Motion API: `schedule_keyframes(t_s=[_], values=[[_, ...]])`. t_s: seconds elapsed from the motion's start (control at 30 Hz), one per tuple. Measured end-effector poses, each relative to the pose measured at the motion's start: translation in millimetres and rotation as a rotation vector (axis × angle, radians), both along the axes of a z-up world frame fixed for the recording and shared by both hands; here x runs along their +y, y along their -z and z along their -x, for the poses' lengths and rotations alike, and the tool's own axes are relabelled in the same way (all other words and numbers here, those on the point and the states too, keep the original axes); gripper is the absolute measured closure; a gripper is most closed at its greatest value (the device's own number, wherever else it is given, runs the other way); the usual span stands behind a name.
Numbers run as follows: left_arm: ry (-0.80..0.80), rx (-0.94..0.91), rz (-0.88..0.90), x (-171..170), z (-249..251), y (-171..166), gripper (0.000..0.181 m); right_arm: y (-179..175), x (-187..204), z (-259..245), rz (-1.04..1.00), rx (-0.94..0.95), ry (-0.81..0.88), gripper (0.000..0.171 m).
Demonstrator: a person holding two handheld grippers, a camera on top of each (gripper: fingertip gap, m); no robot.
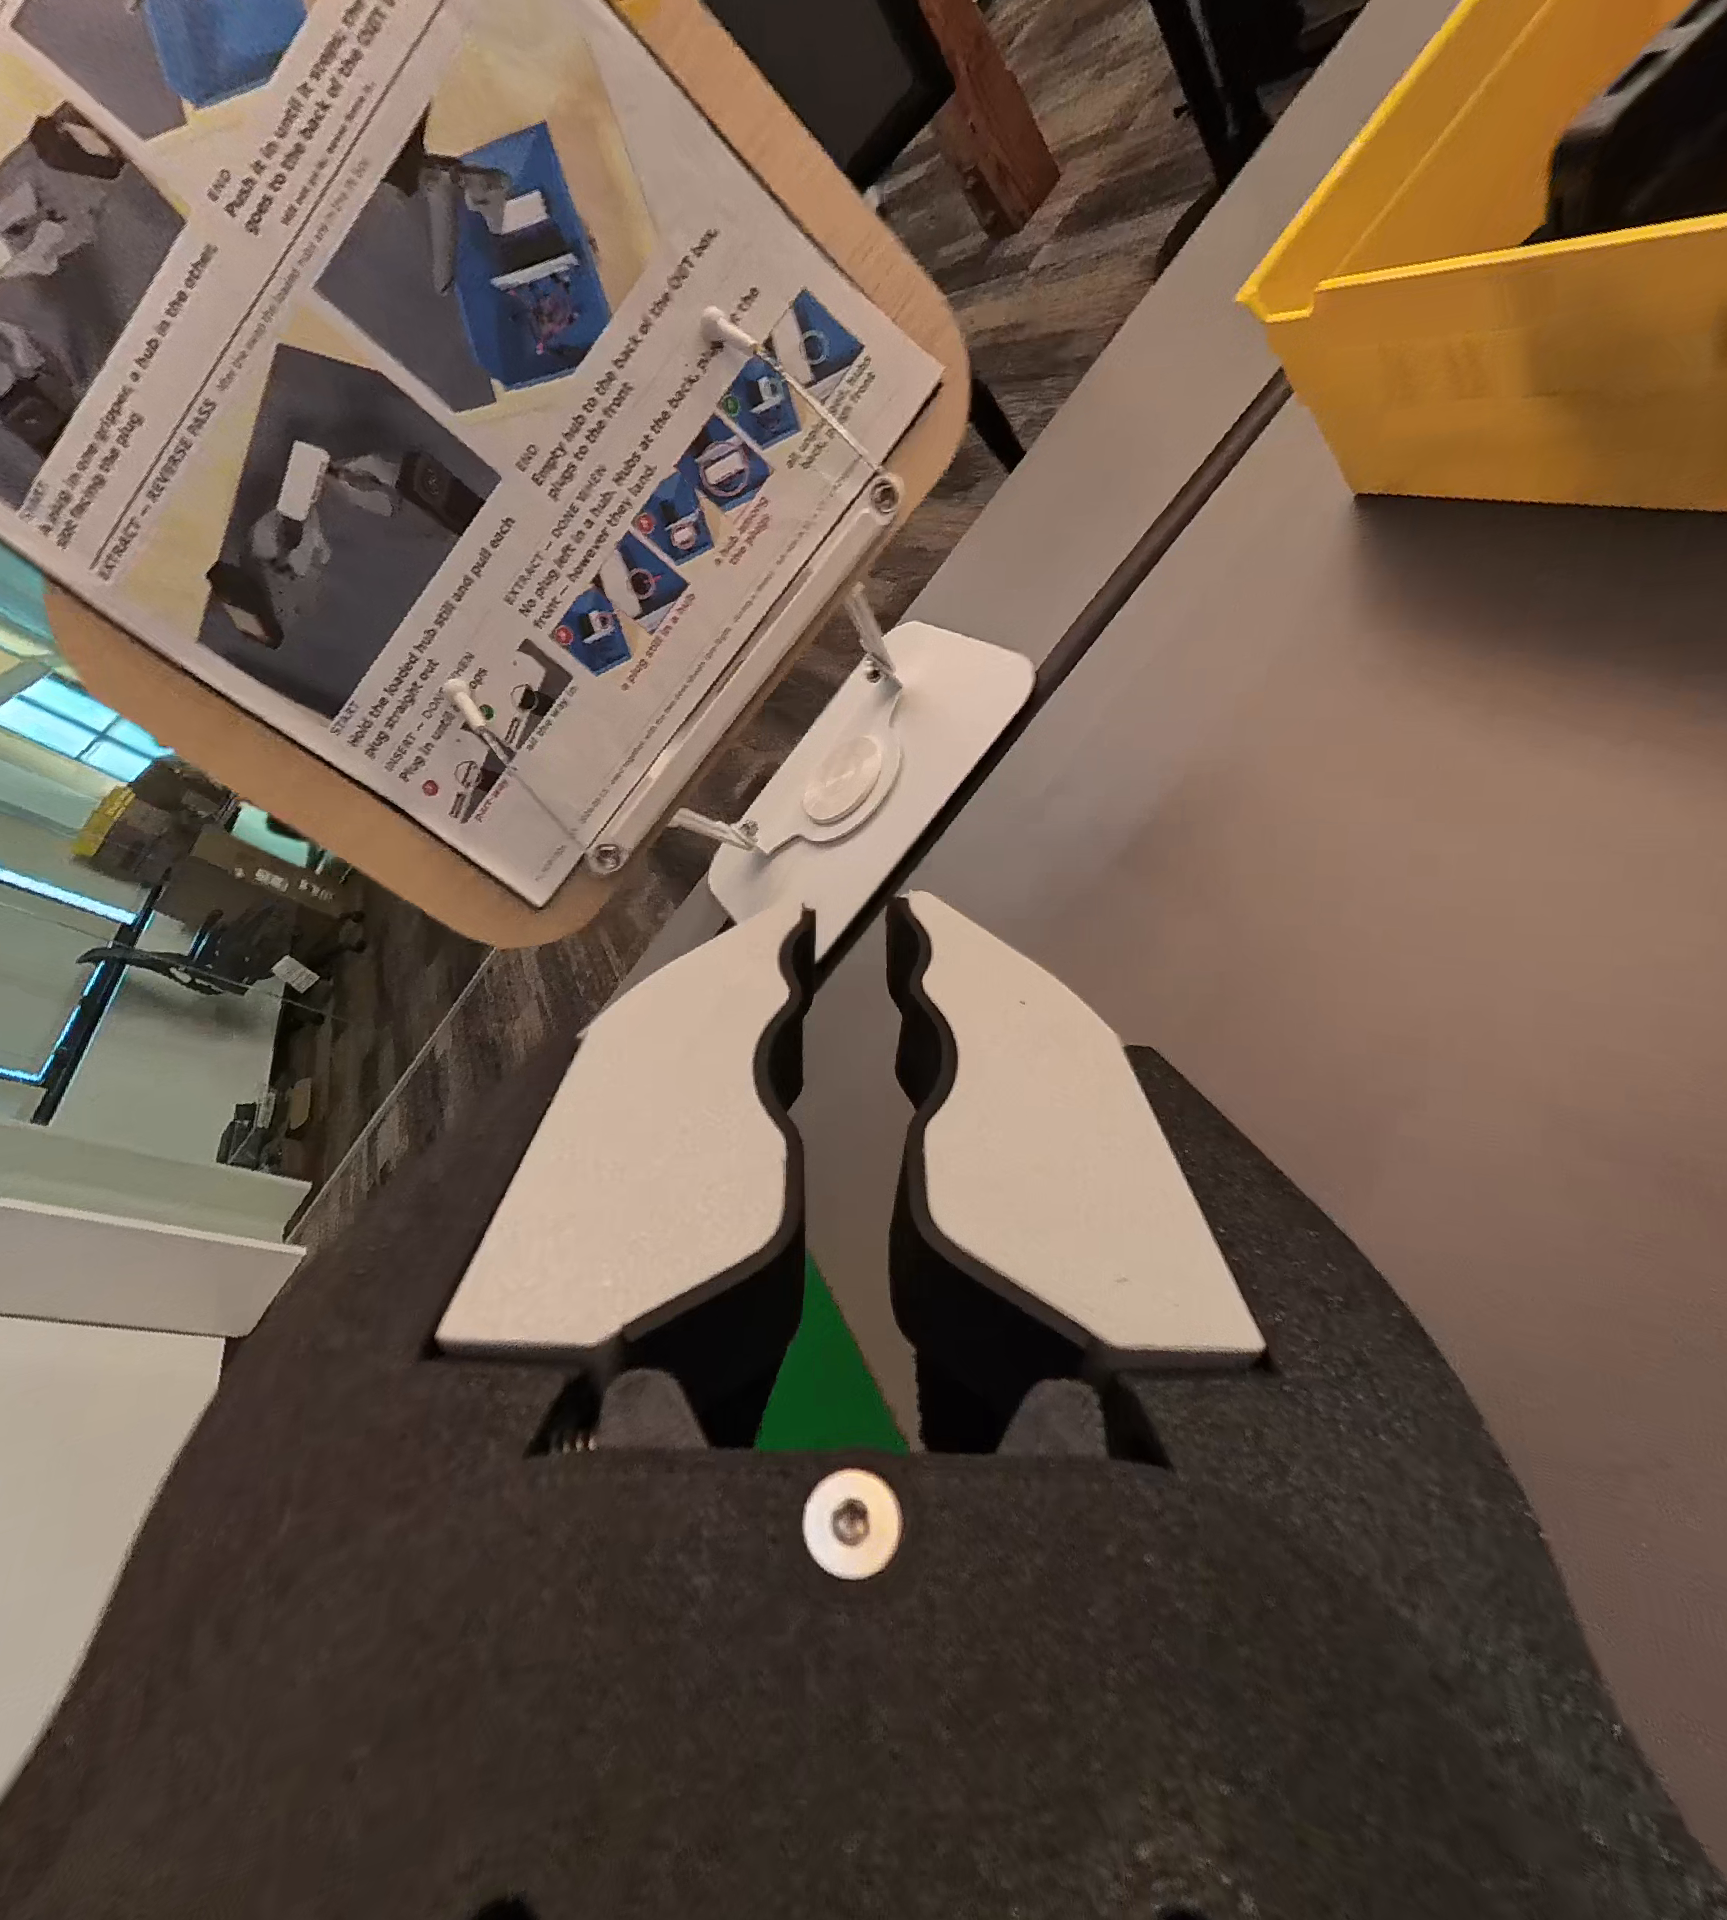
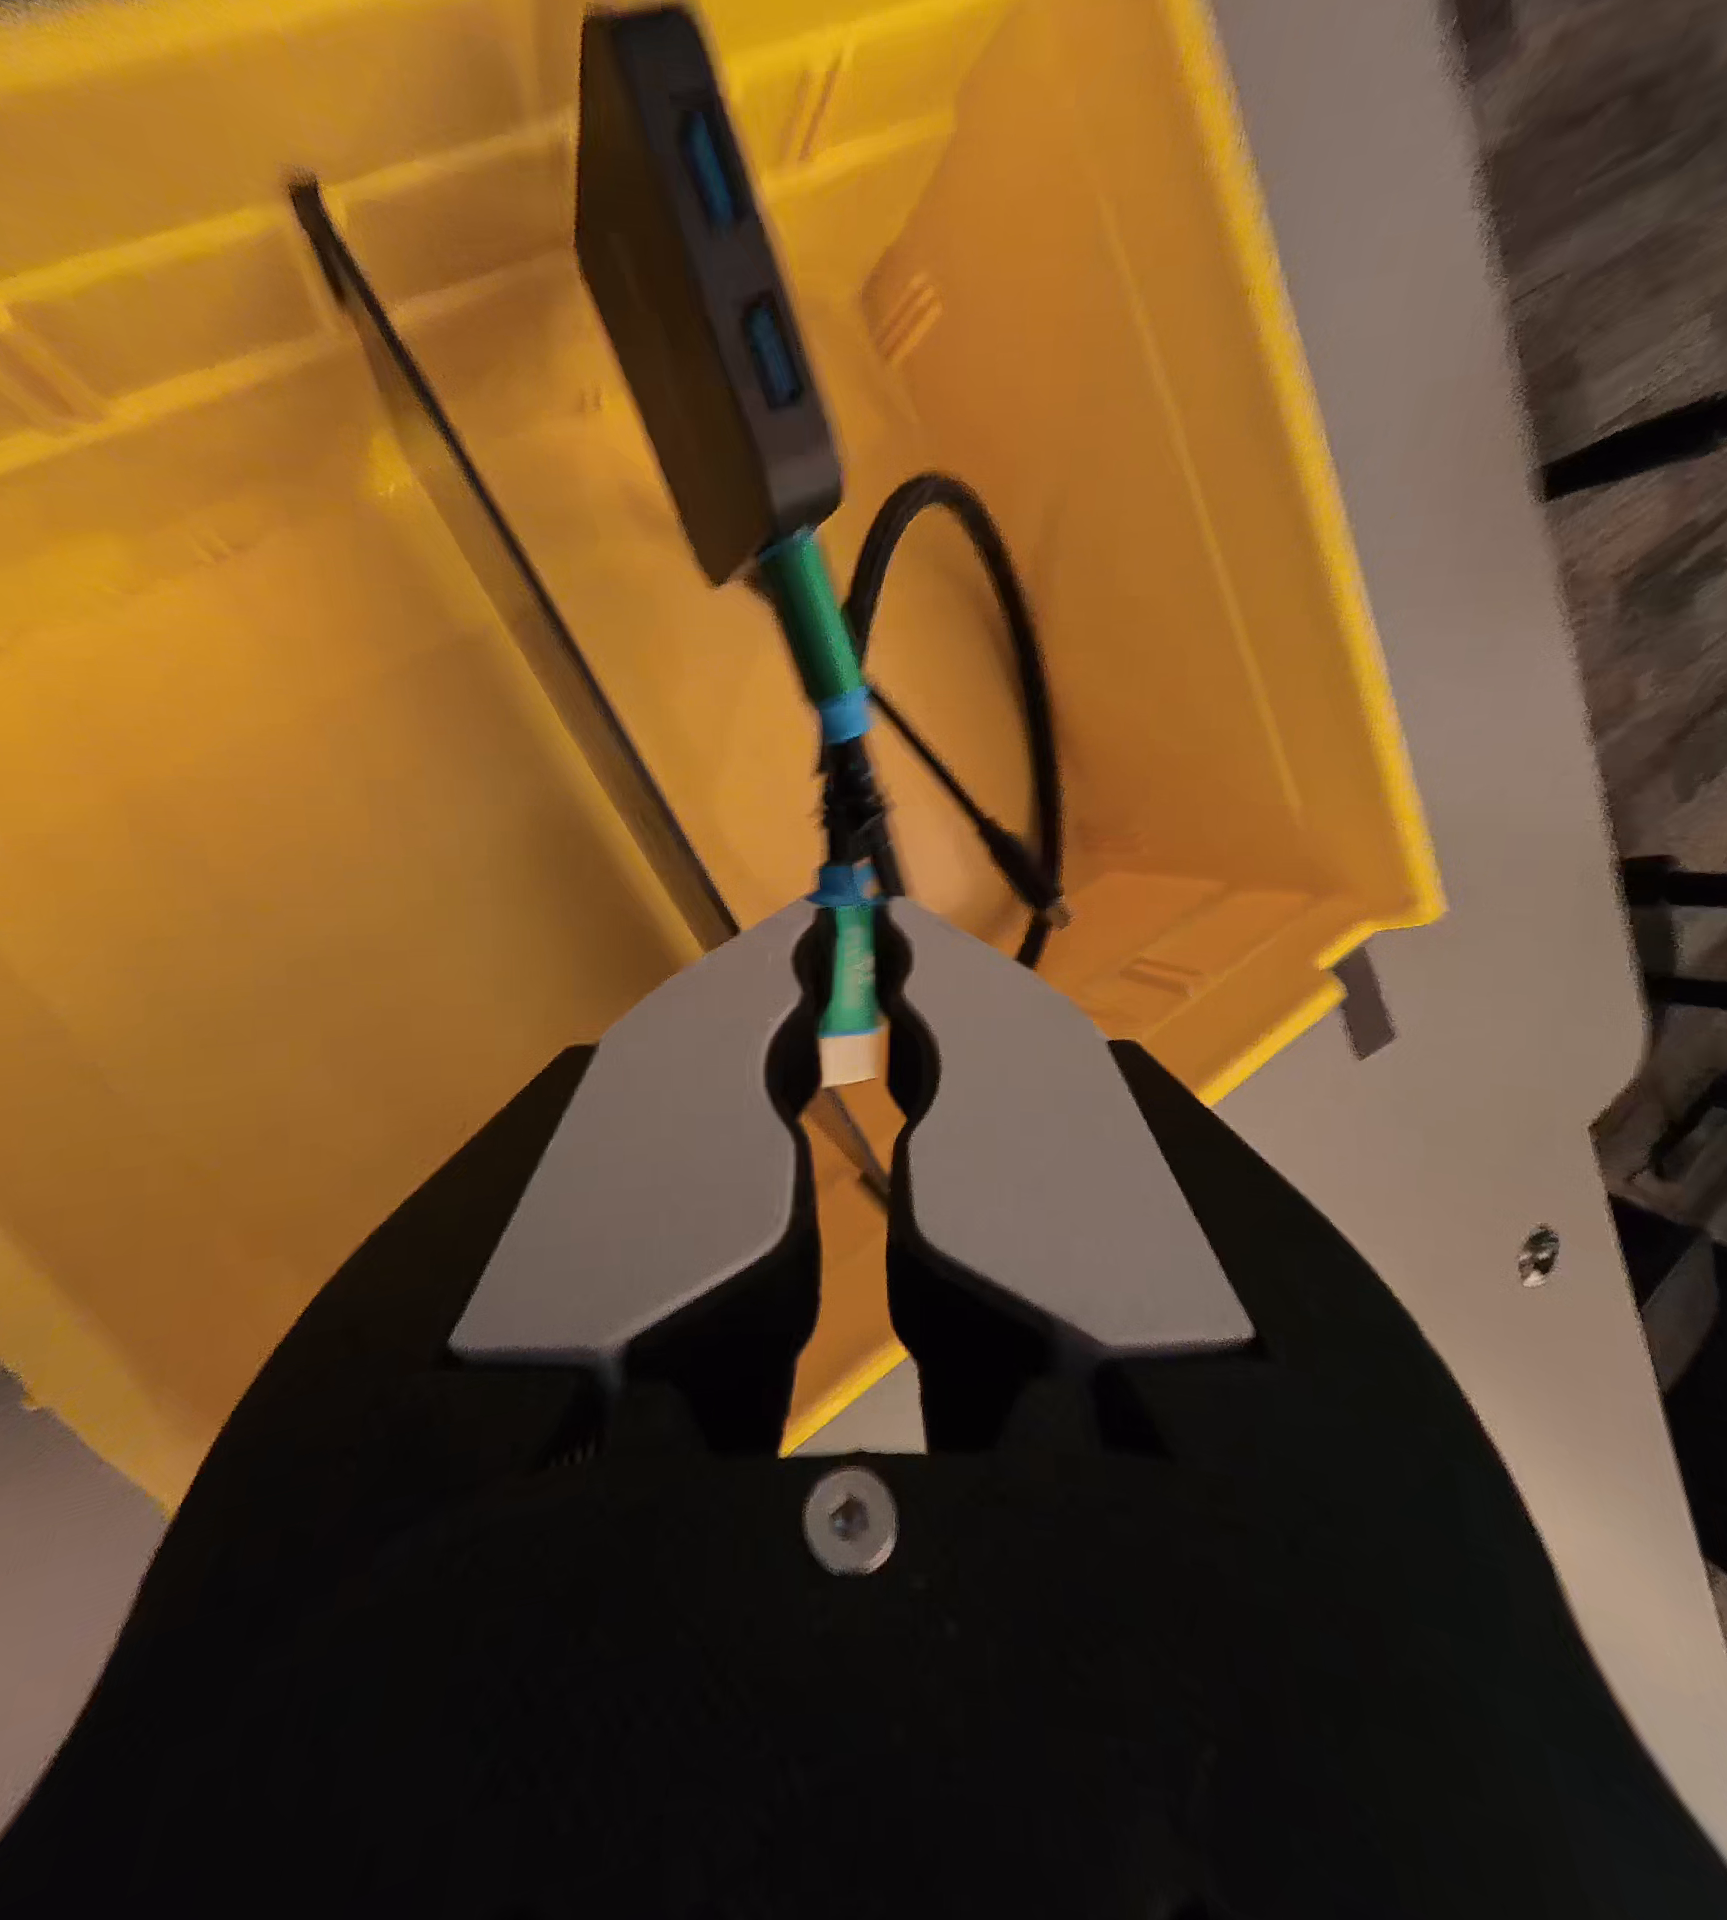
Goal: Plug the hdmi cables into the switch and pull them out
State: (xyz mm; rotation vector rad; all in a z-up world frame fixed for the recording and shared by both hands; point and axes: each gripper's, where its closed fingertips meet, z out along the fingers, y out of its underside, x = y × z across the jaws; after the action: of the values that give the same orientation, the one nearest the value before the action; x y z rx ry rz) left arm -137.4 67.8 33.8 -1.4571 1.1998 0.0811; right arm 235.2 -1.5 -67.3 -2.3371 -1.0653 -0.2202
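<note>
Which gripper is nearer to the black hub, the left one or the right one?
Right. The right gripper grips the green plug of the hub's own cable, so the black hub hangs just beyond its tips. The left gripper holds nothing and points at the table edge.

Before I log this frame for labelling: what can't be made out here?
- Left wrist view: contents of the yellow plastic bin are motion-blurred and cut by the frame edge.
- Right wrist view: the black rectangular hub is blurred; the top edge crops it.
- Right wrist view: the right gripper covers the sides of the green plug.
</note>
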Motion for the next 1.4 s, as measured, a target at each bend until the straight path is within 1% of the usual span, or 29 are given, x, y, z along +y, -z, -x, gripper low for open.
schedule_keyframes(t_s=[0.03,0.23,0.33,0.47,0.53,0.6,0.63,0.67,0.73,0.8,0.83,0.9,0.97,1.07,1.13,1.2,1.27,1.33,1.4], values=[[-0.016,-0.006,-0.007,4.0,5.0,-3.4,0.168,-10.3,4.2,2.8,-0.055,0.019,-0.006,0.167],[-0.133,-0.032,-0.004,32.3,38.8,-12.5,0.168,-80.1,19.6,37.1,-0.352,0.189,-0.073,0.167],[-0.179,-0.035,-0.006,42.7,51.3,-13.5,0.168,-119.7,22.3,62.8,-0.457,0.382,-0.083,0.167],[-0.222,-0.030,-0.009,51.4,62.7,-13.6,0.167,-171.7,20.1,83.9,-0.589,0.651,-0.080,0.166],[-0.240,-0.028,-0.016,55.0,68.4,-15.0,0.167,-193.3,14.2,94.0,-0.665,0.744,-0.133,0.157],[-0.254,-0.037,-0.013,58.1,75.4,-18.3,0.167,-208.8,3.4,107.0,-0.714,0.834,-0.218,0.136],[-0.267,-0.041,-0.016,60.3,81.4,-21.4,0.167,-215.8,-2.0,112.8,-0.740,0.890,-0.251,0.129],[-0.288,-0.043,-0.022,63.4,90.1,-25.4,0.167,-222.9,-6.1,118.4,-0.765,0.935,-0.282,0.126],[-0.347,-0.059,-0.032,71.0,115.1,-36.6,0.166,-230.3,-7.6,125.9,-0.753,0.991,-0.281,0.126],[-0.389,-0.115,-0.004,76.9,142.1,-46.9,0.164,-234.6,-4.0,129.9,-0.728,1.038,-0.232,0.127],[-0.398,-0.153,0.018,78.7,153.8,-51.2,0.164,-239.3,-3.8,132.3,-0.743,1.058,-0.223,0.128],[-0.406,-0.221,0.061,80.9,172.9,-57.3,0.164,-255.6,-5.4,134.0,-0.846,1.098,-0.207,0.128],[-0.400,-0.249,0.097,81.8,184.5,-57.9,0.161,-269.5,-10.3,134.9,-0.974,1.085,-0.200,0.131],[-0.405,-0.266,0.119,86.2,194.4,-54.5,0.160,-271.2,-12.2,144.4,-1.021,0.996,-0.192,0.130],[-0.383,-0.243,0.156,87.5,195.5,-45.2,0.160,-268.9,-17.1,160.5,-1.001,0.973,-0.269,0.128],[-0.316,-0.139,0.242,81.9,192.6,-24.3,0.161,-263.0,-17.6,172.9,-0.963,0.958,-0.312,0.126],[-0.289,-0.011,0.310,77.0,197.3,-2.4,0.160,-253.4,-12.9,182.9,-0.905,0.926,-0.326,0.126],[-0.219,0.071,0.338,72.6,193.7,14.4,0.160,-246.1,-7.3,189.4,-0.892,0.877,-0.330,0.122],[-0.104,0.110,0.377,66.5,179.4,30.9,0.159,-240.6,-4.0,194.9,-0.889,0.837,-0.338,0.120]])
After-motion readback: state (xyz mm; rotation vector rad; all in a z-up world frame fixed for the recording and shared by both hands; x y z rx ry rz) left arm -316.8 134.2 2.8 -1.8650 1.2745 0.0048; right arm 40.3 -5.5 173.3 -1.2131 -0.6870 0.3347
